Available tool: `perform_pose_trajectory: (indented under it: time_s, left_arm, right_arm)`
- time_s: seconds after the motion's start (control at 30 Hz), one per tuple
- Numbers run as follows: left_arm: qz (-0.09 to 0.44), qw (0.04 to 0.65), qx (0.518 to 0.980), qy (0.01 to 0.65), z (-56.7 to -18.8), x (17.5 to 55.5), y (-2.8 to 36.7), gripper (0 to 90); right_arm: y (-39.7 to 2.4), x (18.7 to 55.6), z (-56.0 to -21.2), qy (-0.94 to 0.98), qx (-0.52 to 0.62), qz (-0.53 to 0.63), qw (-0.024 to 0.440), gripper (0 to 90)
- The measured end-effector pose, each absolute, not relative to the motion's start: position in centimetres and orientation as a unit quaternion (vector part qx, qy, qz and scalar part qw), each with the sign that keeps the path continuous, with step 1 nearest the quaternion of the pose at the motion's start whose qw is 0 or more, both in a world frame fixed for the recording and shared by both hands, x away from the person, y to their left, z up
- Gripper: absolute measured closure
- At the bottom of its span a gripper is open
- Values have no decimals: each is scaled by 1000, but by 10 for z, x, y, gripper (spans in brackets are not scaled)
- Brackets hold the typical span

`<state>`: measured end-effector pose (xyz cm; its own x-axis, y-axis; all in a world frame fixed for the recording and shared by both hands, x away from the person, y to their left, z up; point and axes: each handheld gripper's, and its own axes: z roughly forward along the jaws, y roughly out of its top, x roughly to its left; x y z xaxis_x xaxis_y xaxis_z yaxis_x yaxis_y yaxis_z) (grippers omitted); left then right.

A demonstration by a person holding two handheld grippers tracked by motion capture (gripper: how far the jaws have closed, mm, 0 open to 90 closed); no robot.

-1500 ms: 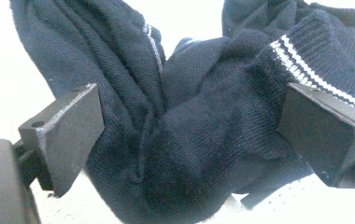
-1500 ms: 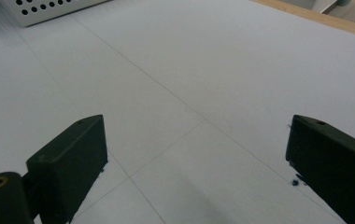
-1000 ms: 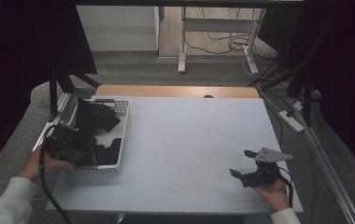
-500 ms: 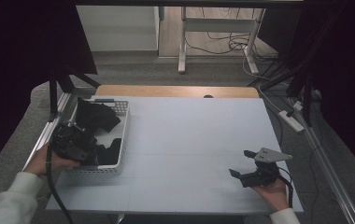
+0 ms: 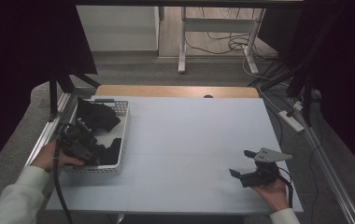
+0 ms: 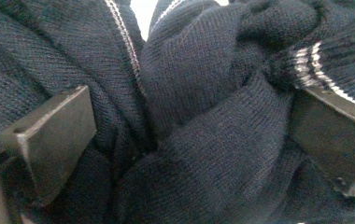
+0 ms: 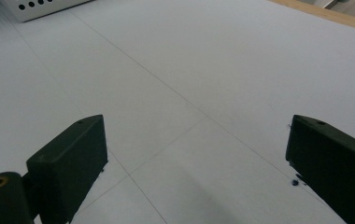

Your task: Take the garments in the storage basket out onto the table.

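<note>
Pale grey table with a wooden far edge, dark curtains at both sides, desk legs and cables on the floor beyond. White perforated basket sat at the table's left, dark knitted garments heaped inside. Left gripper was down in the basket. Its own view showed navy knit with pale stripes bulging between wide-spread jaws. Right gripper hovered over bare table, jaws wide apart, holding nothing.

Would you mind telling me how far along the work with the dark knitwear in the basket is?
Nothing looks done: the table bears no garment. In hand: the left gripper is down in the basket, its jaws spread around dark knitwear, not visibly clamped. The right gripper waits open. Lifting the knitwear out is left.
</note>
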<state>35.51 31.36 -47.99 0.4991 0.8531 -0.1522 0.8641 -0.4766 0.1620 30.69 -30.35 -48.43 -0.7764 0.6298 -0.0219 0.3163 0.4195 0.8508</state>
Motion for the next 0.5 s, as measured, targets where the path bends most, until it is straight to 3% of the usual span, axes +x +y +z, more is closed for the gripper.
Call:
perform_pose_trajectory:
  time_s: [0.2, 0.5]
  left_arm:
    - [-30, 81, 863, 497, -484, 361, 306, 41]
    - [-47, 79, 865, 493, -488, 365, 304, 168]
  right_arm:
    - [-303, 307, -485, 825, 286, 455, 173, 54]
    - [-303, 307, -485, 825, 288, 453, 176, 54]
